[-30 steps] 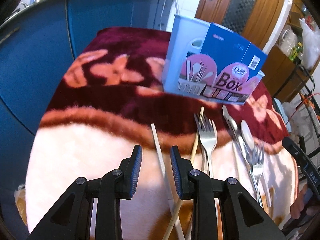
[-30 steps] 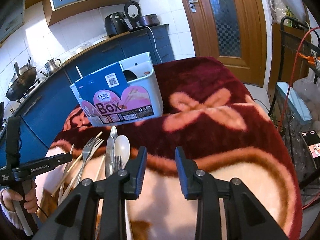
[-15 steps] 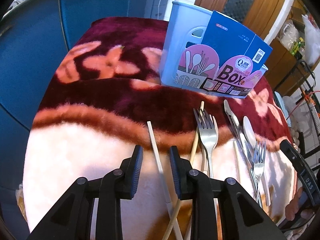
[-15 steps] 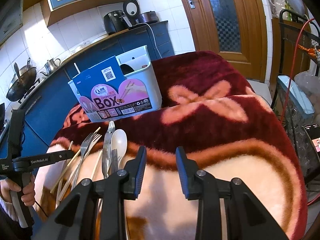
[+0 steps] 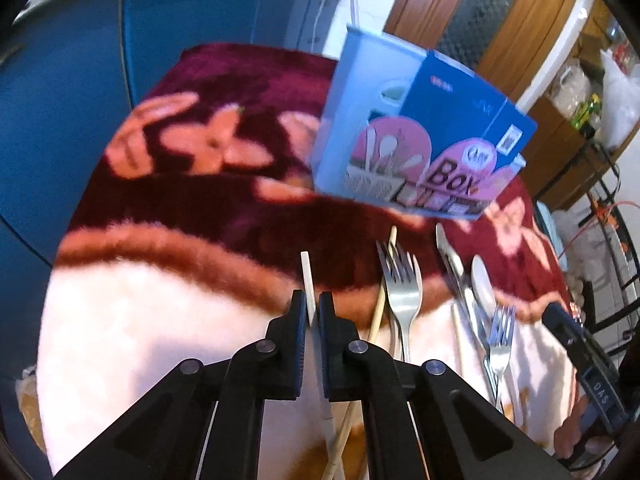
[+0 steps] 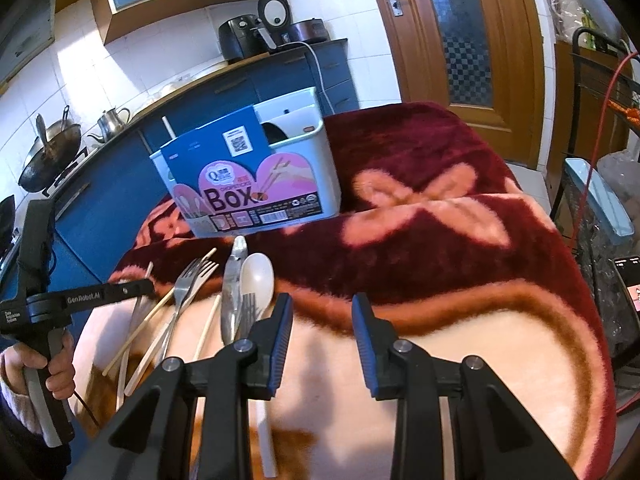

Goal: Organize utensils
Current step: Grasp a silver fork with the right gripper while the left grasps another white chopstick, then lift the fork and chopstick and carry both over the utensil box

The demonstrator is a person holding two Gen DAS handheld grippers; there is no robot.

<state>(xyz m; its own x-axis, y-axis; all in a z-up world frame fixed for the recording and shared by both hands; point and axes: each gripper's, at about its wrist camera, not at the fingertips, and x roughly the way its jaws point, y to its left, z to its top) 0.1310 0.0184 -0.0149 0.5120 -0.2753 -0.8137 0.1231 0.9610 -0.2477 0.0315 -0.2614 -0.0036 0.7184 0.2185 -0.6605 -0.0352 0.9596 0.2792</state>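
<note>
A kitchen framed the scene: blue cabinets [image 6: 120, 188] ran along a white-tiled wall, a wooden door [image 6: 460, 32] with a patterned glass pane stood beyond, and a wok [image 6: 46, 156], a kettle [image 6: 110, 120] and dark countertop appliances [image 6: 268, 32] lined the counter; a plush blanket [image 6: 460, 240], maroon with peach flowers and a cream border, covered the table. At its far side stood a pale plastic box [image 6: 316, 160] wrapped in a blue-and-pink card sleeve [image 6: 240, 184] reading "Box" in large letters, with "CHOPSTICKS" in small print above it and a QR code; the rest of the print was too small to read. Loose on the blanket in front of it lay the utensils: forks [image 5: 402, 280], a knife [image 5: 450, 256], a white spoon [image 6: 258, 276] and wooden chopsticks [image 6: 160, 308], in a loose heap. The left gripper [image 5: 312, 306], marked "GenRobot.AI" on its arm and held by a hand [image 6: 56, 364], had just been closing and pinched a pale chopstick [image 5: 306, 276] between its pads; the right gripper [image 6: 322, 316] hung with fingers spread, nothing between them, over the cream border beside the spoon.
</note>
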